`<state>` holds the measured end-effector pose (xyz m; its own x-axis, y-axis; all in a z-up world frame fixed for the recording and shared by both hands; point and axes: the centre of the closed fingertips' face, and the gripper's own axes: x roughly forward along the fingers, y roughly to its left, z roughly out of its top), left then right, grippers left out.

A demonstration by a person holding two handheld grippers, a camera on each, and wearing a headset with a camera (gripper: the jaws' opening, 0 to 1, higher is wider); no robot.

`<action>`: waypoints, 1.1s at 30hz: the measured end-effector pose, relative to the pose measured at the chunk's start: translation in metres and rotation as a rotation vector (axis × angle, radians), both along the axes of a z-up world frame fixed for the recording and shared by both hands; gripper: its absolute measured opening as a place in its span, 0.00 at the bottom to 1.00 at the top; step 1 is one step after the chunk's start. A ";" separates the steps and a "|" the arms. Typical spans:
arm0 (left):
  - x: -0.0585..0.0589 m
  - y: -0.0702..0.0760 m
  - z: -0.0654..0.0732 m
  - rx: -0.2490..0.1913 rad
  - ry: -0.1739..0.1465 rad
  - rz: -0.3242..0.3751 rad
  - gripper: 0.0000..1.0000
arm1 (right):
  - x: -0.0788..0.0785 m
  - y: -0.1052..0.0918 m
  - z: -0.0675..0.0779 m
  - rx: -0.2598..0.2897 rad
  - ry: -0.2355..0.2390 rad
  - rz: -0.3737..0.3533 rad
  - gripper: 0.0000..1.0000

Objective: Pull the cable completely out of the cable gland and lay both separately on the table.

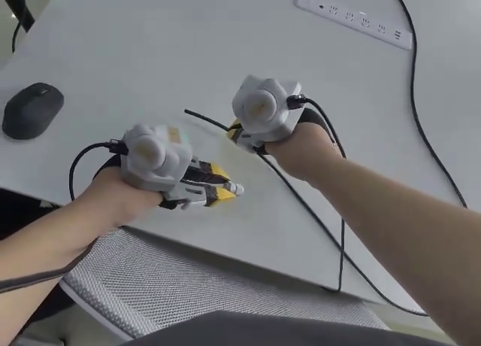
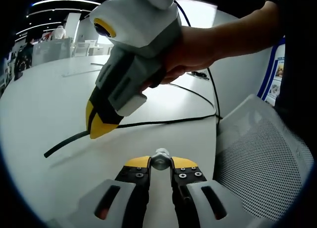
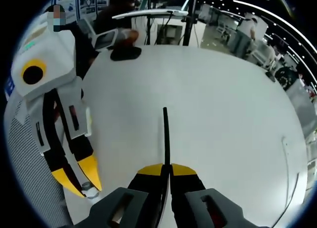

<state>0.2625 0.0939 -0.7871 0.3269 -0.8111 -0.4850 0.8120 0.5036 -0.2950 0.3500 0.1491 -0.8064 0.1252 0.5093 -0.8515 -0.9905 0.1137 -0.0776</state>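
White matte table with a few items spread well apart
Black rounded computer mouse near the left edge; long white plastic power strip at the far right, sockets facing up; black cord curving past the strip's end and down the right side; thin black cable crossing the near part to the front edge, contact with the surface hard to judge

In the head view, the mouse lies on the table at the left edge of the frame, and the power strip lies at the upper right. Near the middle, the right gripper sits just above the left gripper. The cable gland is between the left jaws, and the cable runs from between the right jaws toward the upper left.
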 end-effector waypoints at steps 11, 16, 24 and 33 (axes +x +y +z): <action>0.000 0.002 -0.011 0.028 0.025 0.006 0.16 | -0.004 0.002 -0.009 -0.002 0.024 0.035 0.00; 0.001 0.003 -0.013 0.034 0.035 0.016 0.16 | -0.004 0.002 -0.012 -0.004 0.024 0.043 0.00; 0.000 0.005 -0.015 0.044 0.037 0.017 0.16 | -0.003 0.004 -0.014 0.006 0.029 0.044 0.00; 0.000 0.008 -0.019 0.072 0.033 0.011 0.16 | -0.002 0.005 -0.015 0.017 0.039 0.026 0.00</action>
<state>0.2622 0.1014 -0.8063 0.3186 -0.7700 -0.5527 0.7967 0.5335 -0.2839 0.3478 0.1540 -0.8212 0.0790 0.5266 -0.8465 -0.9953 0.0890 -0.0376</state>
